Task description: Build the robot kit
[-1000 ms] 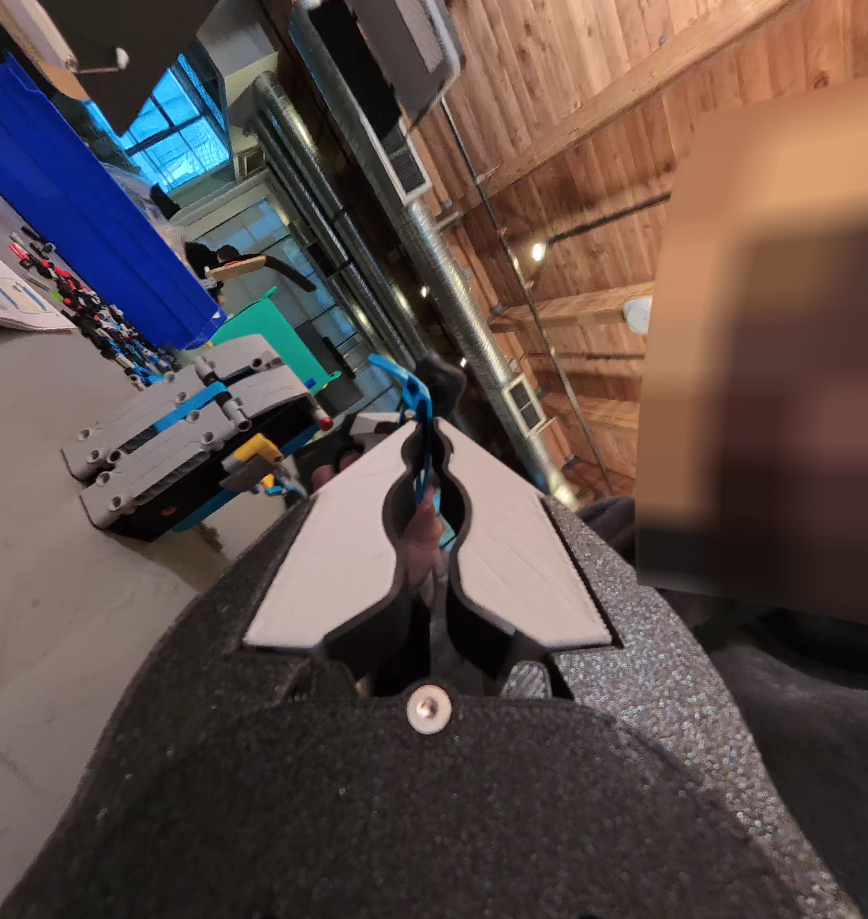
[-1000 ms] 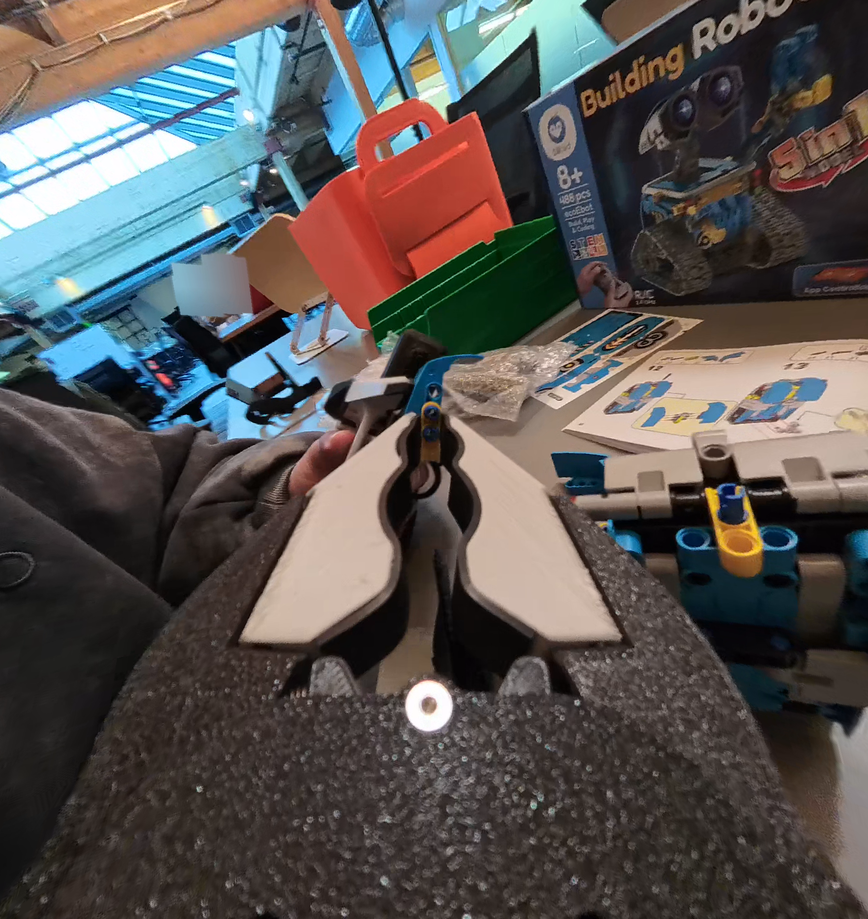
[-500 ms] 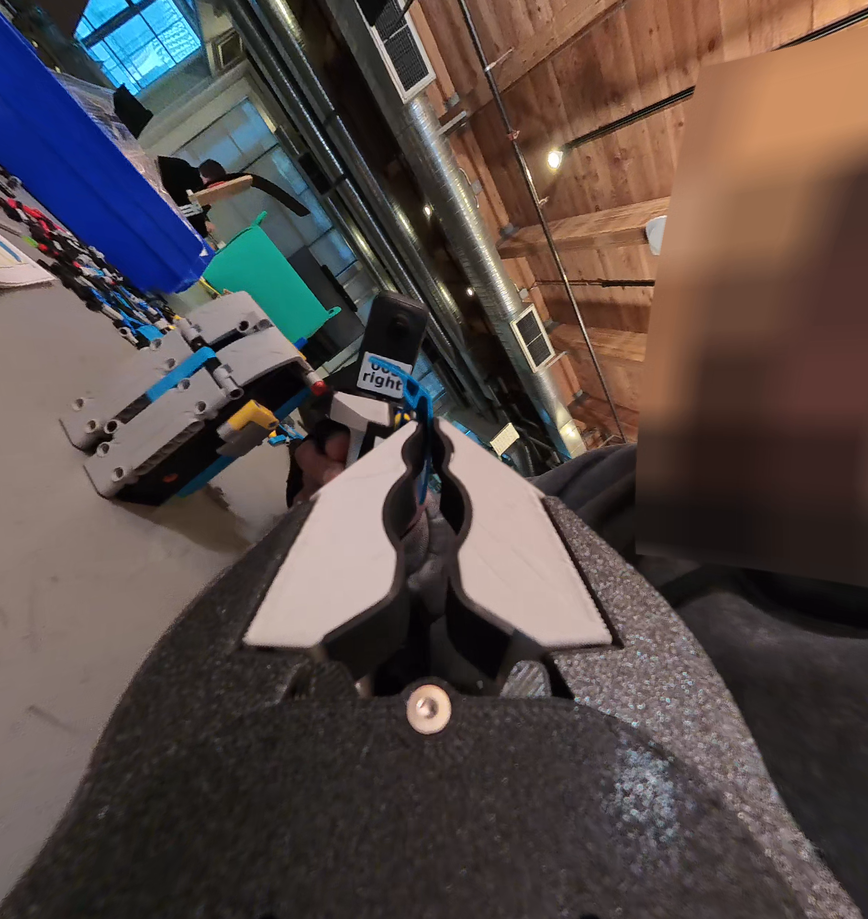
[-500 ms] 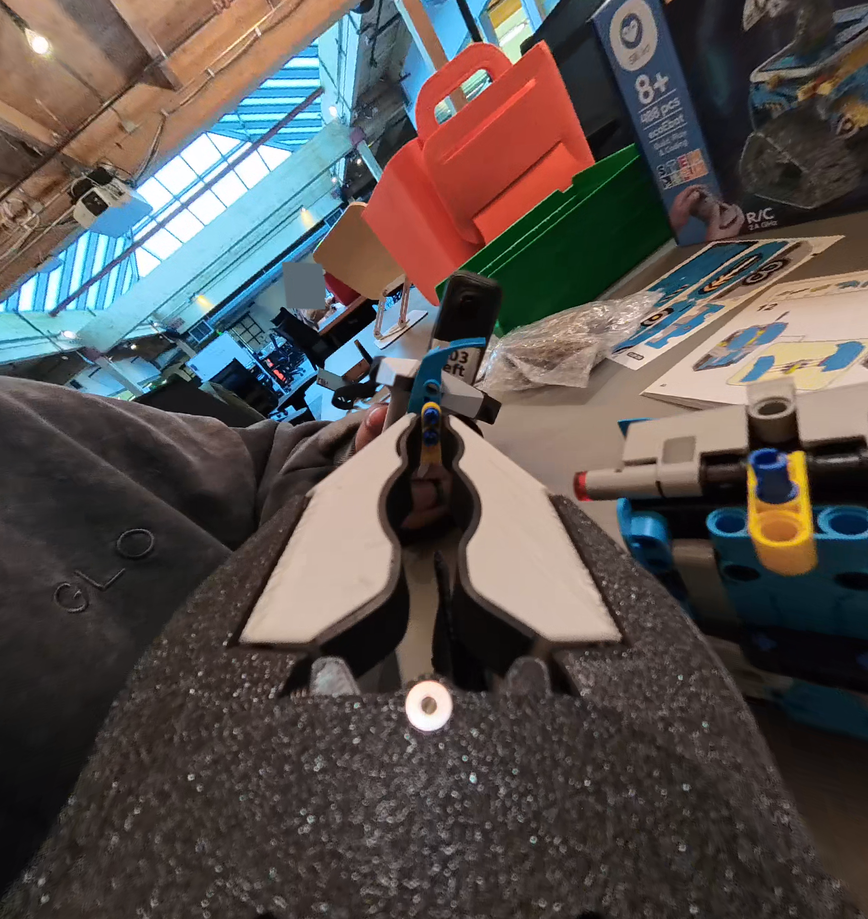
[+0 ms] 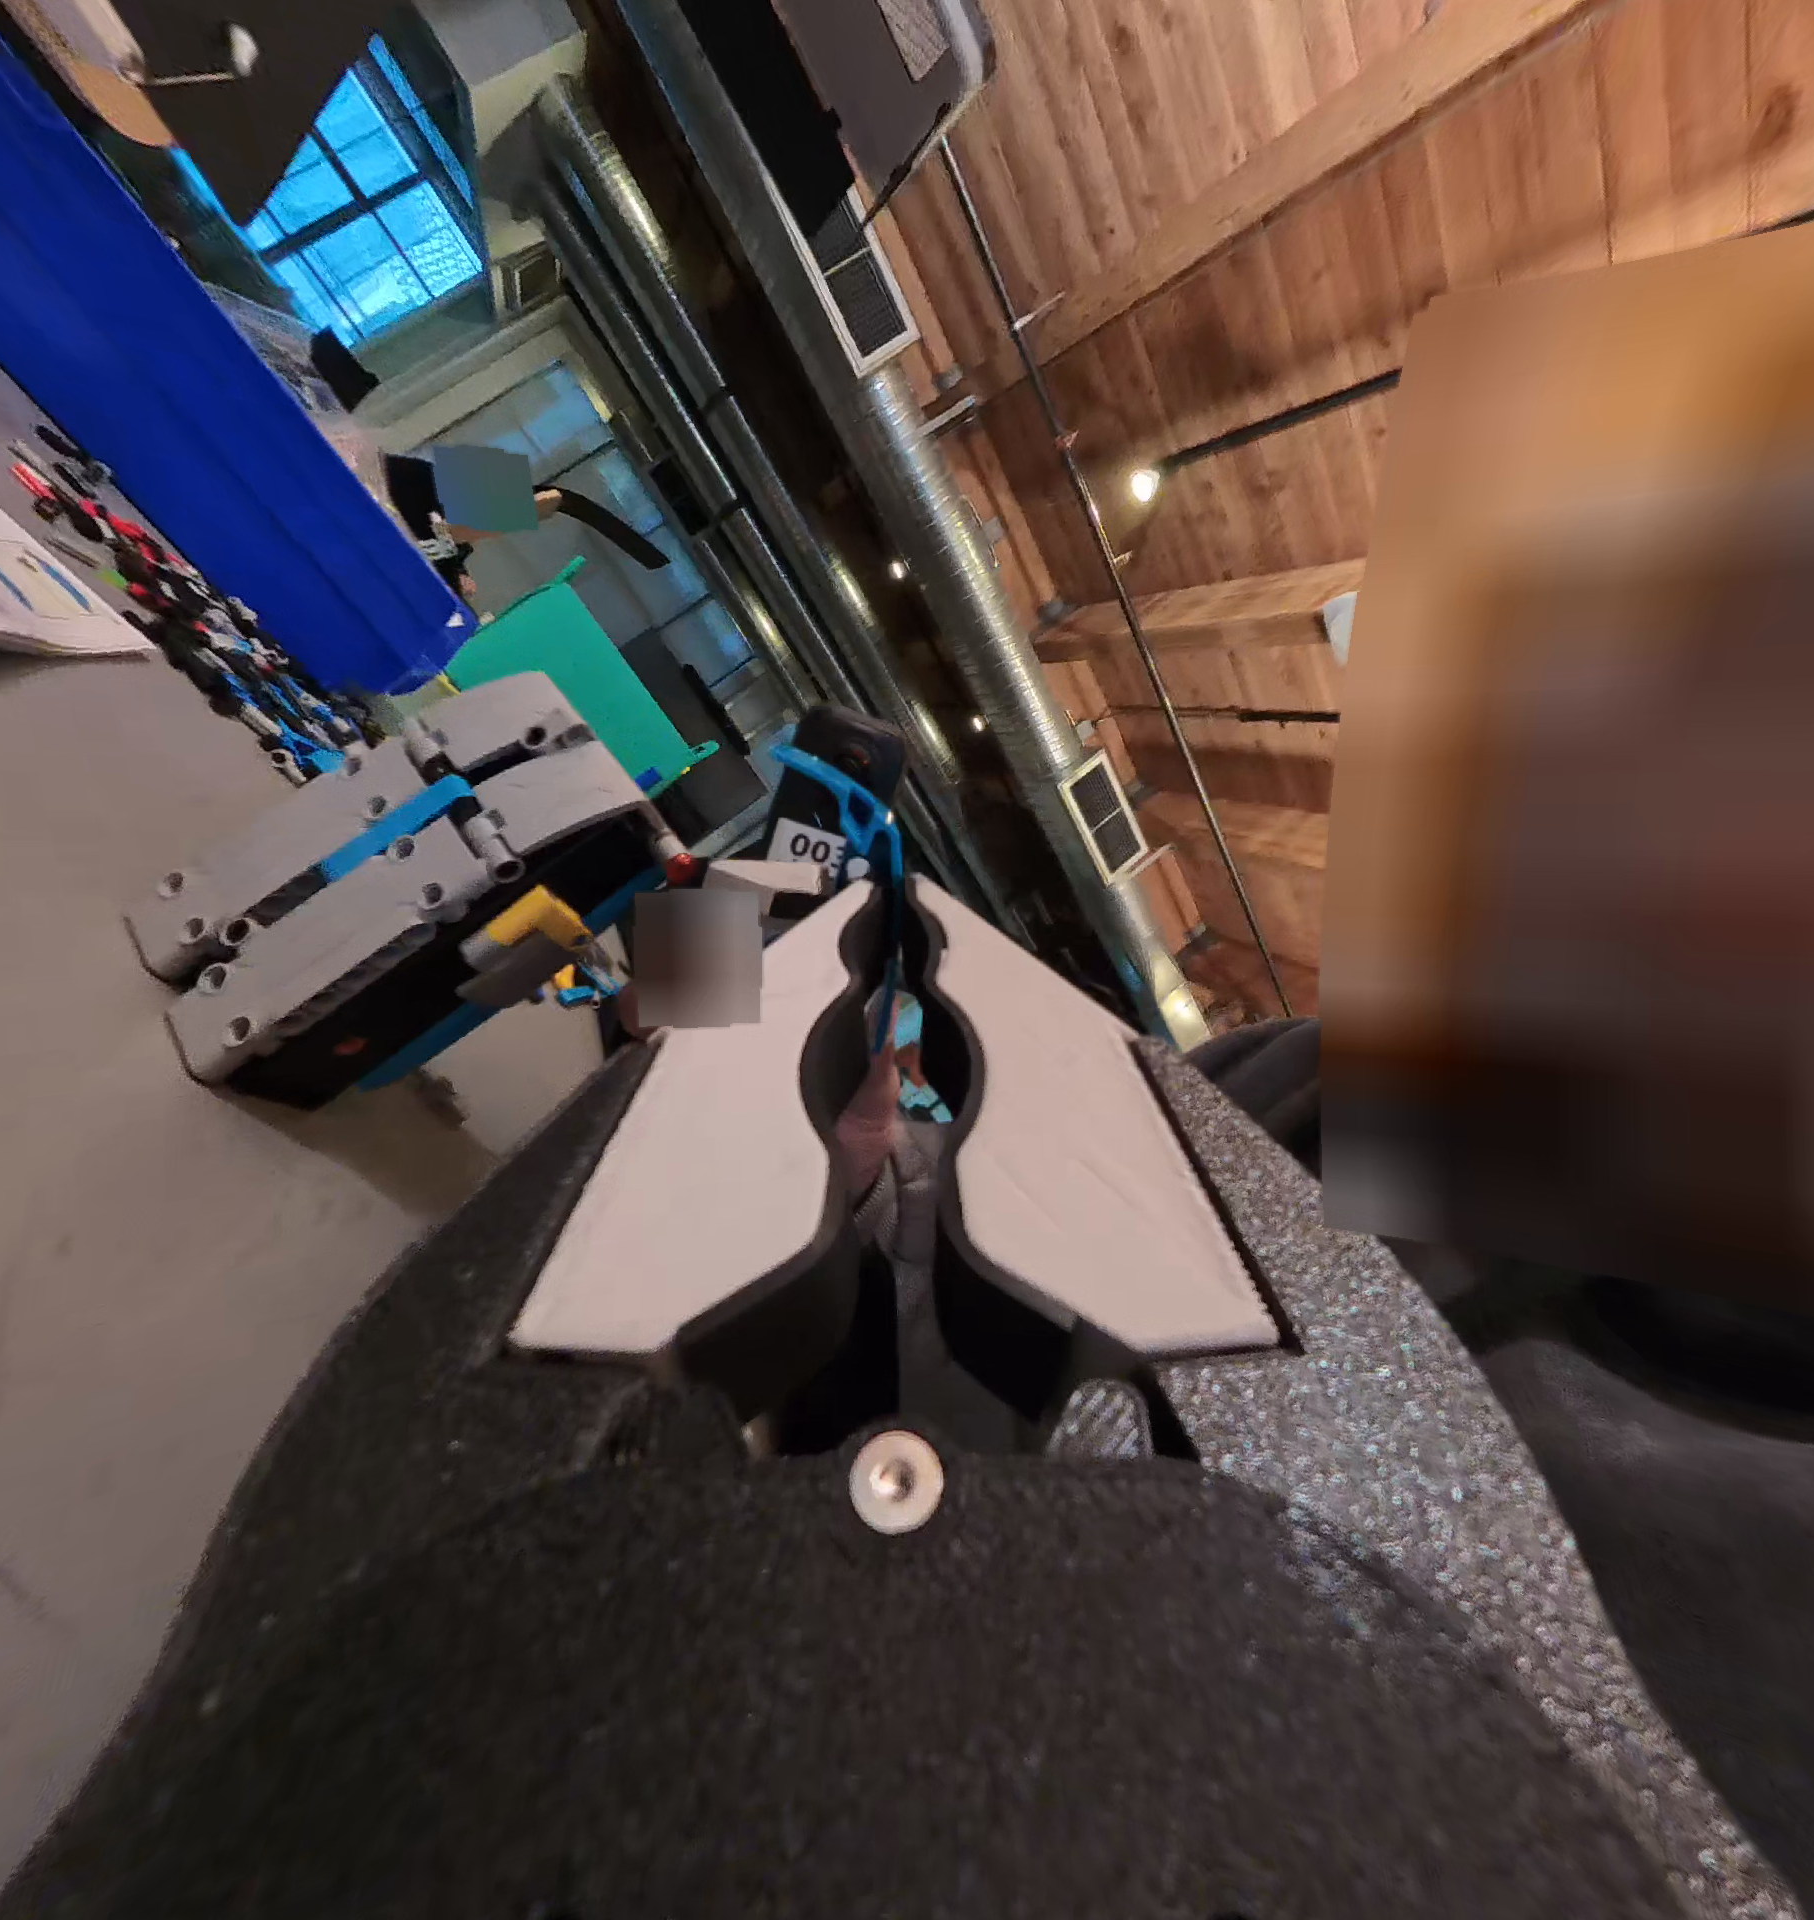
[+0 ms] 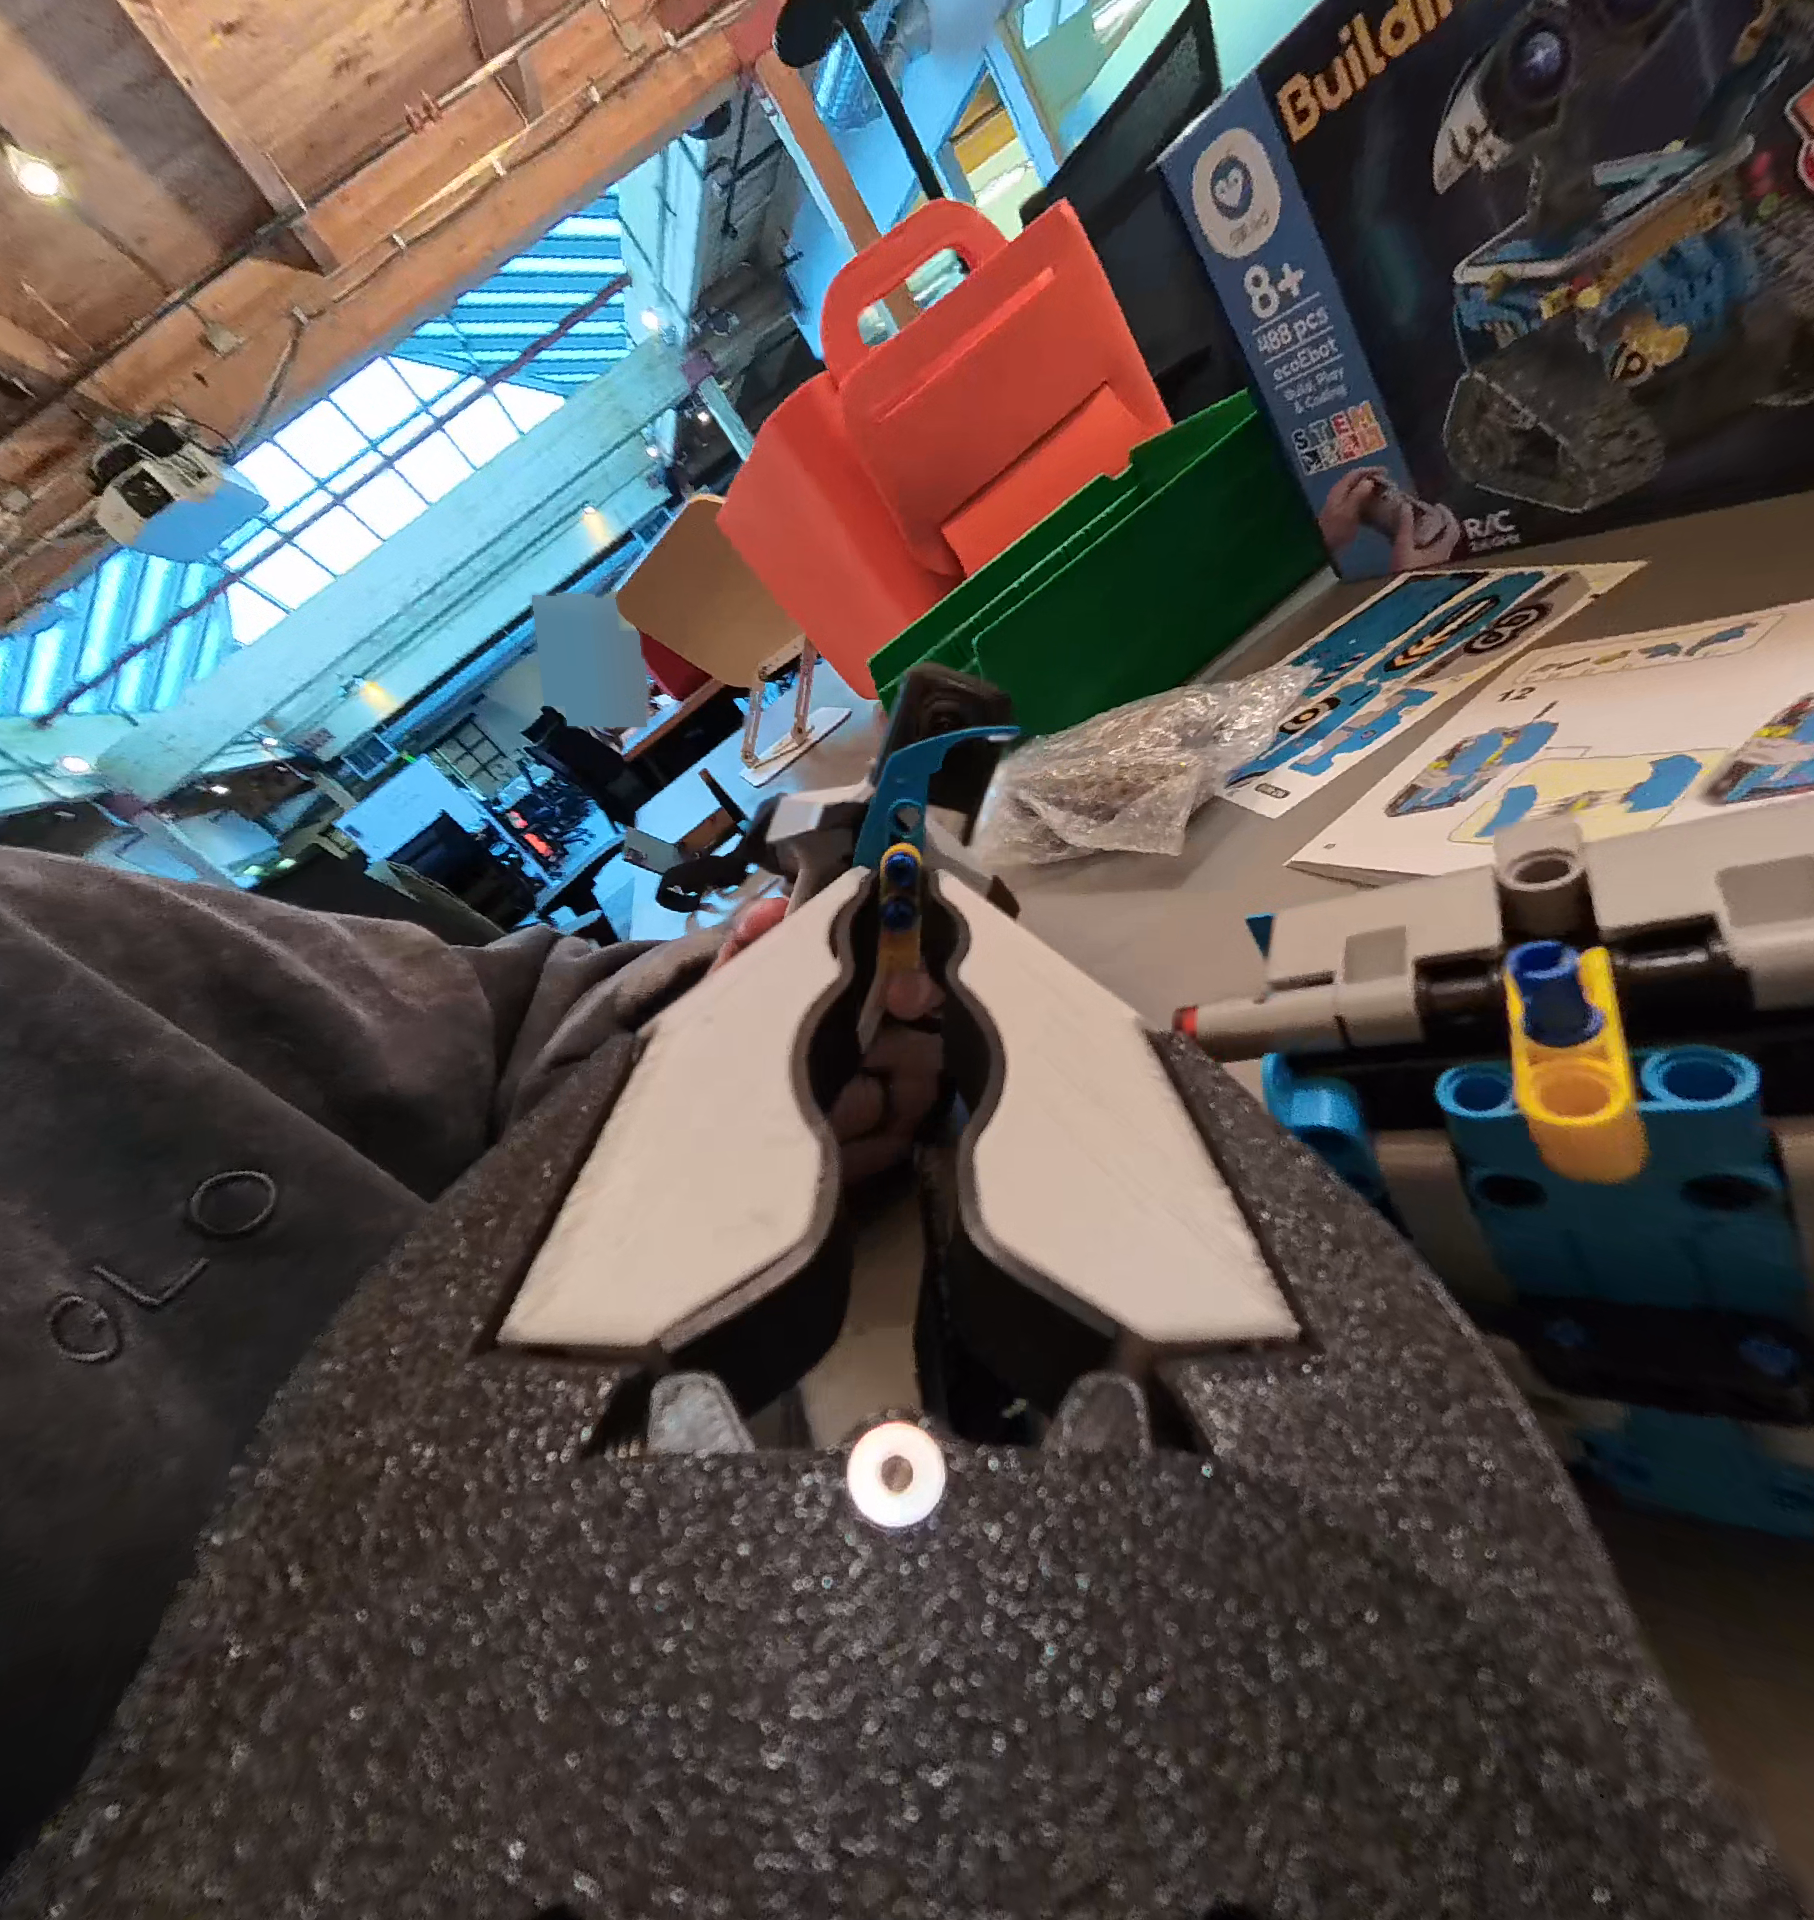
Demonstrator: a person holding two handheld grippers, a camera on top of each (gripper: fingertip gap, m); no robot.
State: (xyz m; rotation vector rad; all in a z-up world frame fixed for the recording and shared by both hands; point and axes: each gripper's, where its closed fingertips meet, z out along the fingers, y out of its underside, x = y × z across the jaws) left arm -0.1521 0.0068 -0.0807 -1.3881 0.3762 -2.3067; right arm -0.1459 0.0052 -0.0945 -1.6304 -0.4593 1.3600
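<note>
My left gripper [image 5: 890, 902] is shut on a thin curved blue brick piece [image 5: 849, 795], held in the air above the grey table [image 5: 103, 1195]. My right gripper [image 6: 898, 894] faces it and is shut on a small yellow connector with blue pins [image 6: 898, 906], which joins the same blue piece [image 6: 918, 779]. The left gripper's fingers [image 6: 815, 821] show just beyond it. A grey, blue and black brick model [image 5: 394, 894] stands on the table to the left. In the right wrist view it [image 6: 1609, 1091] is close on the right.
A blue bin [image 5: 155, 364], a green bin [image 5: 560, 665], loose parts [image 5: 207, 644] and a sheet [image 5: 9, 592] lie behind. The right wrist view shows an orange case [image 6: 944, 436], green tray [image 6: 1111, 603], kit box [image 6: 1557, 260], plastic bag [image 6: 1121, 769], instruction sheets [image 6: 1609, 717] and a grey sleeve [image 6: 207, 1039]. Only a small space, under 4 cm, lies between the two pairs of fingers.
Both grippers stay shut on the joined piece. The pair has rocked: the left view tilted up, then came back. The brick model now sits larger and closer in the right view.
</note>
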